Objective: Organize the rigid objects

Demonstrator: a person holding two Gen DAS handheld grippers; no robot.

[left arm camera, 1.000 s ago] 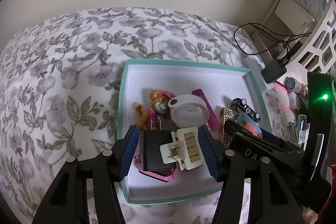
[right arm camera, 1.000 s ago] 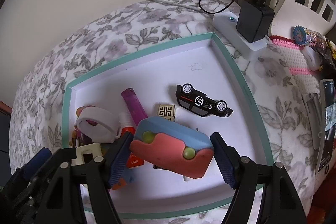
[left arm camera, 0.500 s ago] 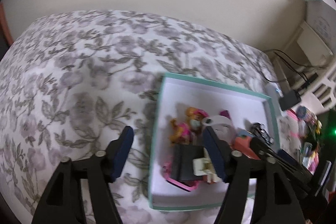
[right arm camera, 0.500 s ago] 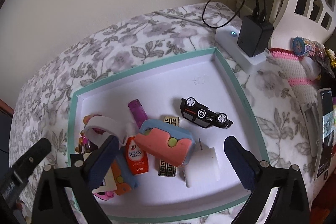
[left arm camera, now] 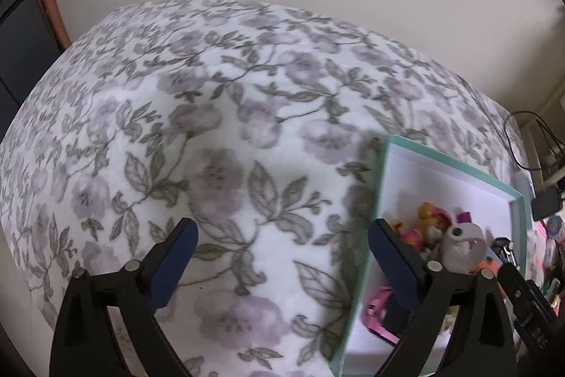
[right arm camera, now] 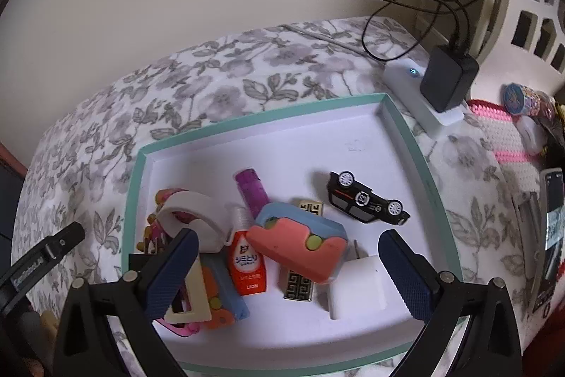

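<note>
Both two-finger grippers stand wide apart and carry nothing: the right gripper (right arm camera: 287,267) hangs over the near half of the shallow white cardboard tray with the teal rim (right arm camera: 136,181), while the left gripper (left arm camera: 280,258) sits off to the tray's left, over bare cloth.

Inside the tray, toward its near-left corner, the rigid things lie in a loose heap: a blue-and-coral block toy with green studs (right arm camera: 300,241) leaning on a small red-and-white plastic bottle (right arm camera: 246,265), a purple tube (right arm camera: 251,191) behind them, a white plastic ring (right arm camera: 192,218) to their left, a cream hair claw (right arm camera: 187,301) at the near-left edge, two gold-and-black patterned tiles (right arm camera: 298,285) and a white plug adapter (right arm camera: 356,287) nearer the front. A black toy car (right arm camera: 367,202) lies on its side further right, apart from the heap.

My reading is that the gathering step is largely done, since no loose piece shows on the cloth. A next move would likely call for either finding another item outside the tray or spreading the pile, the block toy being the easiest grasp.

Under the tray lies a white cloth printed with grey-mauve flowers (left arm camera: 219,136). Behind it rises a plain cream wall; beyond the tray's far-right corner sit a white power strip with a black charger (right arm camera: 448,76) and its cables.
</note>
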